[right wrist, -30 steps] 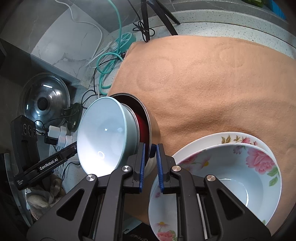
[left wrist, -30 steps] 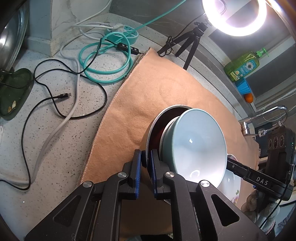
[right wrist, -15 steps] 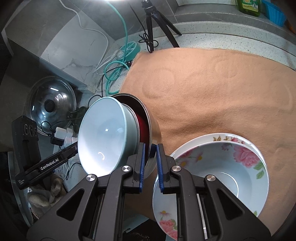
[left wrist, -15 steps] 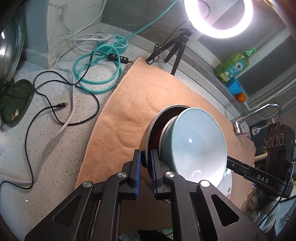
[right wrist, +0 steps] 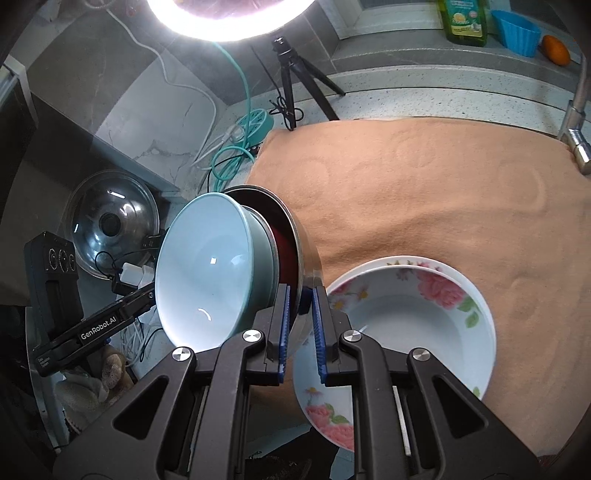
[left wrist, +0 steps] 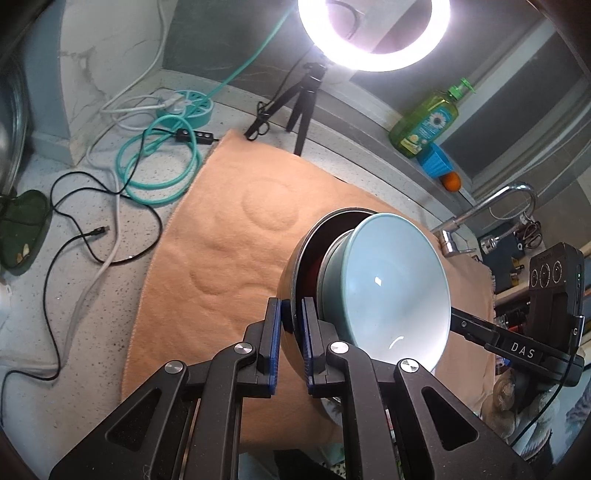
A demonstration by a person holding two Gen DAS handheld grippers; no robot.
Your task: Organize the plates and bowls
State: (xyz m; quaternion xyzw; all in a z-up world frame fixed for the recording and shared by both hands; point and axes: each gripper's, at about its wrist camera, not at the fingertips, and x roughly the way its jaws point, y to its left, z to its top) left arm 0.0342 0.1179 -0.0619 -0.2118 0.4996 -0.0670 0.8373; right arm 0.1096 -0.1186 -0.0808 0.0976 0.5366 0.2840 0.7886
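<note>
1. Speckled grey stone counter (left wrist: pixel 66 302) forms the work surface, with a peach-coloured cloth (left wrist: pixel 221 266) spread over most of it and a bright ring light (left wrist: pixel 373 33) on a small black tripod (left wrist: pixel 299 107) beyond the cloth's far edge.
2. Left gripper (left wrist: pixel 292 321) is clamped on the rim of a metal bowl (left wrist: pixel 295 273), its blue-padded fingers one on each side of the rim.
3. Right gripper (right wrist: pixel 300 306) pinches the same metal bowl (right wrist: pixel 308 258) at the opposite side of the rim, so both tools hold it tipped on edge, above the cloth.
4. Nested inside the metal bowl, with a dark red inner surface showing between them, sits a pale blue bowl (left wrist: pixel 391 291); its open mouth faces right of the left gripper and left of the right gripper (right wrist: pixel 207 273).
5. Just right of the right gripper's fingers, a white floral bowl (right wrist: pixel 417 325) rests in a floral plate (right wrist: pixel 325 413) on the cloth.
6. Far ahead and left of the left gripper lie a teal coiled cable (left wrist: pixel 159 173) and loose black and white cords (left wrist: pixel 103 229).
7. Ahead and to its right stand a green soap bottle (left wrist: pixel 428 122), a blue cup (left wrist: pixel 436 158), an orange fruit (left wrist: pixel 451 181) and a tap (left wrist: pixel 480 214).
8. Left of the right gripper, a steel pot lid (right wrist: pixel 110 225) stands against the wall.
</note>
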